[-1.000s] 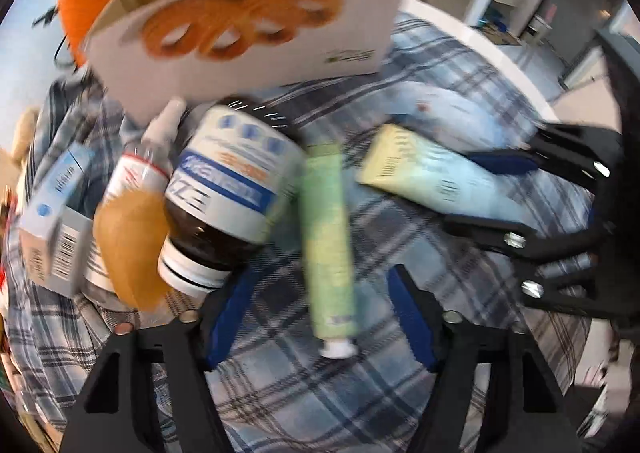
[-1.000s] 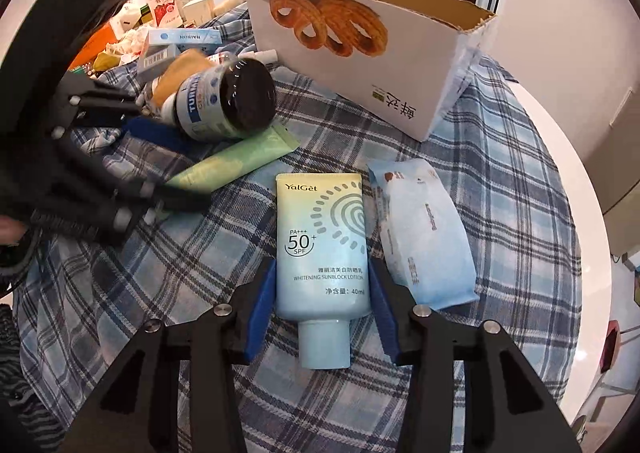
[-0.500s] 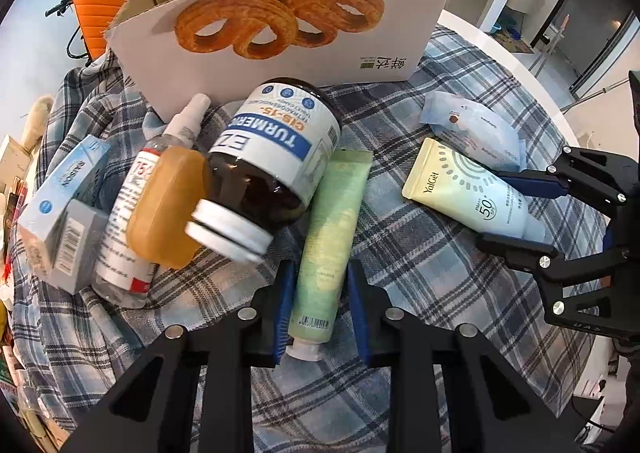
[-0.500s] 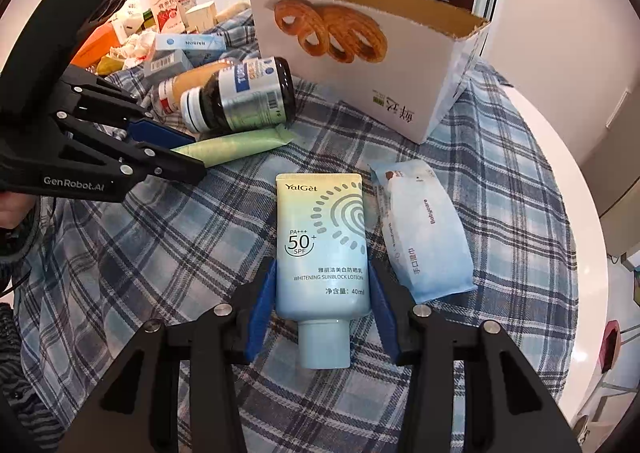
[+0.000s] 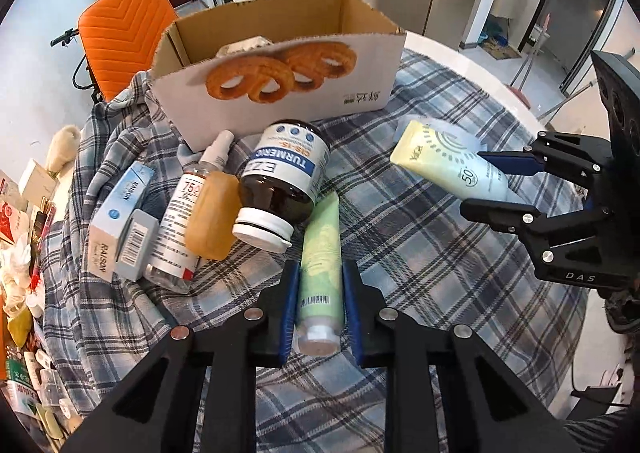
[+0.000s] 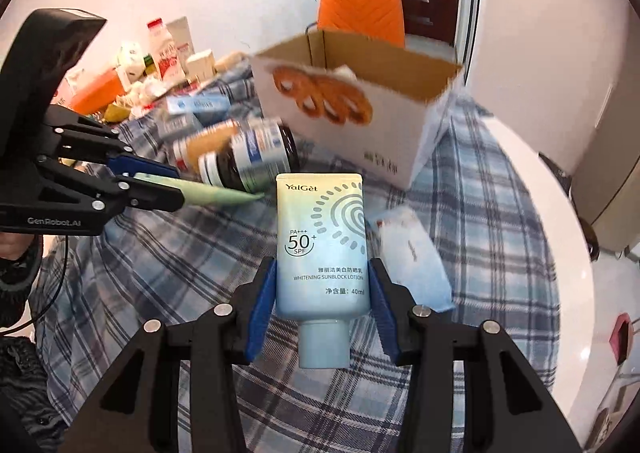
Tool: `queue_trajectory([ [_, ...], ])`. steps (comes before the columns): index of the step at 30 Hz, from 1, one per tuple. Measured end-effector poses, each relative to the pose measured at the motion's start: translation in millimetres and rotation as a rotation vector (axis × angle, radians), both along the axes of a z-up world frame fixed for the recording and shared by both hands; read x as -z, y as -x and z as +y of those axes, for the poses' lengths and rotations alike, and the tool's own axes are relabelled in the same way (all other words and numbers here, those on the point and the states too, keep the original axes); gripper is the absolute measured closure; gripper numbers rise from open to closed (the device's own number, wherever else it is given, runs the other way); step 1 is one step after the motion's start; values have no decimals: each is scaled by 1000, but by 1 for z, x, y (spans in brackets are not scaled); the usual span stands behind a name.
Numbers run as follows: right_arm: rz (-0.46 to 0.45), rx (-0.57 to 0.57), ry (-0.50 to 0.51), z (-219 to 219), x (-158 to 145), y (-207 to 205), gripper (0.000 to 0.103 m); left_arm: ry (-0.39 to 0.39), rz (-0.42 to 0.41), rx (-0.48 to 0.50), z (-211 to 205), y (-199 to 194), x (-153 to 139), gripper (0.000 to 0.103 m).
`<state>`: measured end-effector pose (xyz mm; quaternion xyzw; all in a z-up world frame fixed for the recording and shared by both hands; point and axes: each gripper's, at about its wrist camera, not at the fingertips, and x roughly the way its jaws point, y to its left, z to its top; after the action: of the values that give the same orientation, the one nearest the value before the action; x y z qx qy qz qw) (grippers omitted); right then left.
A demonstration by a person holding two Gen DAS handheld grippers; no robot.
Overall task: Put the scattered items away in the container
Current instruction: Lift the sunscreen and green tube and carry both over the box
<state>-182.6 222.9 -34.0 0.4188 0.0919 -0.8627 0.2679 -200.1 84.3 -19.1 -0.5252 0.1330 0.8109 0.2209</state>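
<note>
My left gripper (image 5: 320,268) is closing its jaws on a pale green tube (image 5: 322,245), cap end toward the camera, and the blue pads press on its sides. The tube's far end hangs just above the plaid cloth beside a lying brown supplement bottle (image 5: 284,181). My right gripper (image 6: 322,267) is shut on a blue-and-yellow sunscreen tube (image 6: 320,221), held clear of the cloth with its cap toward the camera. The open cardboard box (image 5: 280,93) printed with pastries stands at the far side of the table, something pale inside it.
A spray bottle (image 5: 188,205), an amber bar (image 5: 212,217) and blue-white cartons (image 5: 120,213) lie left of the brown bottle. A light blue wipes pack (image 6: 412,253) lies on the cloth under the sunscreen. An orange chair (image 5: 128,25) stands behind the box; clutter lines the table's left edge.
The left jaws went from wide apart to closed on the green tube. Both grippers rose, lifting the green tube and the sunscreen off the cloth. The brown bottle rolled a little.
</note>
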Motion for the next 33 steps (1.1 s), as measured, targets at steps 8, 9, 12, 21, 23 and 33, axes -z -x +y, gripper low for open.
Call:
queue_trajectory([
  [8, 46, -3, 21, -4, -28, -2, 59, -35, 65, -8, -5, -3, -31, 80],
  [9, 50, -5, 24, -4, -31, -2, 59, -38, 73, -9, -5, -4, -34, 80],
  [12, 69, -5, 28, -6, -38, -1, 59, -45, 95, -3, -4, -4, -44, 80],
  [21, 160, 6, 57, -7, -76, 9, 59, -71, 161, 8, 0, 6, -80, 80],
  [23, 171, 13, 46, -8, -82, 16, 59, -73, 170, 8, 1, 10, -86, 80],
  [33, 114, 59, 61, -4, -88, 71, 59, -33, 231, -34, 16, 61, -117, 80],
])
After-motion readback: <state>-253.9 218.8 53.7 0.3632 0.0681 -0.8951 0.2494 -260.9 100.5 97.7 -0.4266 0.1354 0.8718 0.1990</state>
